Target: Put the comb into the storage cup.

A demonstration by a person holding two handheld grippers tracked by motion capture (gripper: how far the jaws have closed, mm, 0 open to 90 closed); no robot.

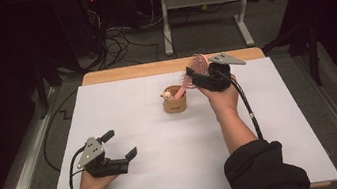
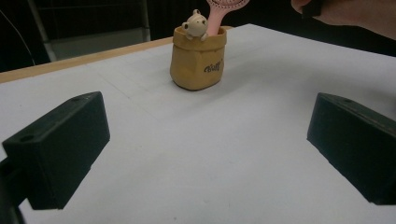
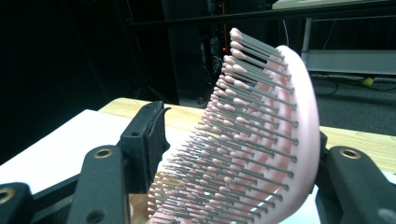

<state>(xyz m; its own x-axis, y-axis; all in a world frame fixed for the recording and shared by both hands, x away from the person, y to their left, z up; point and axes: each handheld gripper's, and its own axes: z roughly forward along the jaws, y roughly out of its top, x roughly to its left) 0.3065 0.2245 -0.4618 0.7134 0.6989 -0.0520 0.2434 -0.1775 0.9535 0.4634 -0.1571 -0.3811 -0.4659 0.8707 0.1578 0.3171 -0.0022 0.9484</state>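
A pink brush (image 3: 280,140) is seen, its grey bristles tipped in pink. The cup (image 2: 198,58) is coloured tan, with dark lettering printed on its front, and a cream bear (image 2: 195,24) is shown at its rim. The bench (image 1: 162,67) is made of light wood and is covered by a plain white sheet (image 1: 174,144). Both grippers' fingers (image 2: 60,147) are black, and their top plates (image 1: 90,151) grey. A black sleeve (image 1: 264,171) is worn.
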